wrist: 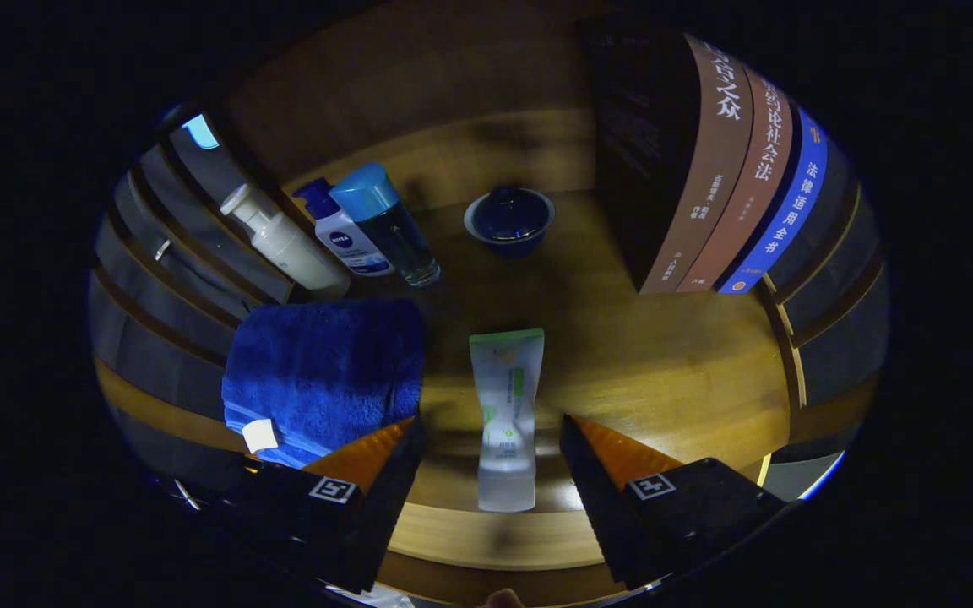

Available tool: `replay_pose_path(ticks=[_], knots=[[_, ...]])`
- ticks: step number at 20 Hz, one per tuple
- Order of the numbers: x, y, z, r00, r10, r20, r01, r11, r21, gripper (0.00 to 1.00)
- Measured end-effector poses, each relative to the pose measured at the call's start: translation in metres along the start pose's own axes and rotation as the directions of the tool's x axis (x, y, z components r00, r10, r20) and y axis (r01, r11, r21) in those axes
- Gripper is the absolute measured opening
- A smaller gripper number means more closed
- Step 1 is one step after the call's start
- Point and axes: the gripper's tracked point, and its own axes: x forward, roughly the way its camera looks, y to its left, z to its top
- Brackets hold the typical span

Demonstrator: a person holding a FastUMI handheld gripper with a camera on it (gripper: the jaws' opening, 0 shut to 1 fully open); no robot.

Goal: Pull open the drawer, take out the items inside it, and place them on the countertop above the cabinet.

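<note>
Your gripper (491,439) hangs with its fingers spread wide, and the tube (505,418) lies lengthwise in the gap between them, touching neither finger. The tube is pale and translucent with a green crimped end pointing away from you and its clear cap end toward you, resting on the wooden countertop (664,363). Beyond it sits a small dark blue lidded bowl (509,221); you cannot see what is inside. To the left of the bowl stand a white pump bottle (284,241), a white bottle with a blue cap (341,230) and a clear bottle with a light blue cap (389,224), close together. A folded blue towel (326,371) lies just beside your left finger. A row of books (723,169) stands to the right. Bare wood lies open between the tube and the books.
</note>
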Motion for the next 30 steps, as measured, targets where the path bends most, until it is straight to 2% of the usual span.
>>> replay_pose_path(ticks=[7,12,17,22,26,28,30], knots=[[-0.032,-0.016,-0.019,0.989,-0.067,0.135,0.070,0.997,-0.018,1.00],[-0.072,-0.022,-0.041,0.944,-0.094,0.317,0.113,0.993,-0.042,1.00],[-0.119,-0.018,-0.077,0.856,-0.060,0.513,0.121,0.989,-0.086,1.00],[-0.180,-0.006,-0.116,0.733,0.002,0.681,0.079,0.993,-0.087,1.00],[-0.213,-0.010,-0.155,0.640,0.010,0.768,0.092,0.992,-0.090,1.00],[-0.217,-0.014,-0.178,0.612,0.010,0.791,0.104,0.990,-0.093,1.00],[-0.216,-0.017,-0.206,0.608,0.016,0.794,0.107,0.989,-0.101,0.99]])
